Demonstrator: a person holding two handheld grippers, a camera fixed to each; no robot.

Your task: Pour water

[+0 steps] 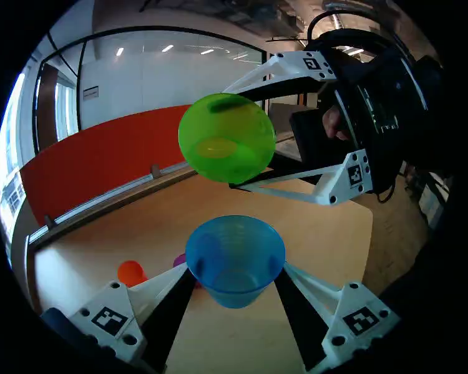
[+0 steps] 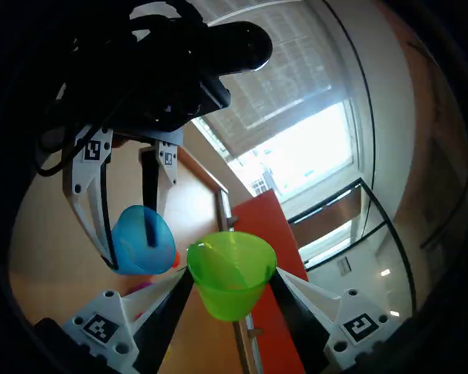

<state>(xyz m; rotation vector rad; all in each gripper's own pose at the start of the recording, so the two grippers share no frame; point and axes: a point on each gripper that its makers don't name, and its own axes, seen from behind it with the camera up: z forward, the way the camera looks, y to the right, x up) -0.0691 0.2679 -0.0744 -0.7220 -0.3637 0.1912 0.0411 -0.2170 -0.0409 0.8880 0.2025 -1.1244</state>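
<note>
In the left gripper view, my left gripper is shut on a blue translucent cup, held upright above the wooden table. Above it the right gripper holds a green cup tipped on its side, mouth facing the camera, over the blue cup. In the right gripper view, my right gripper is shut on the green cup. The left gripper shows there at the left, with the blue cup between its fingers. I cannot see any water.
An orange cup and a purple one stand on the table behind the left fingers. A red wall panel and a rail run along the table's far edge. A hand holds the right gripper.
</note>
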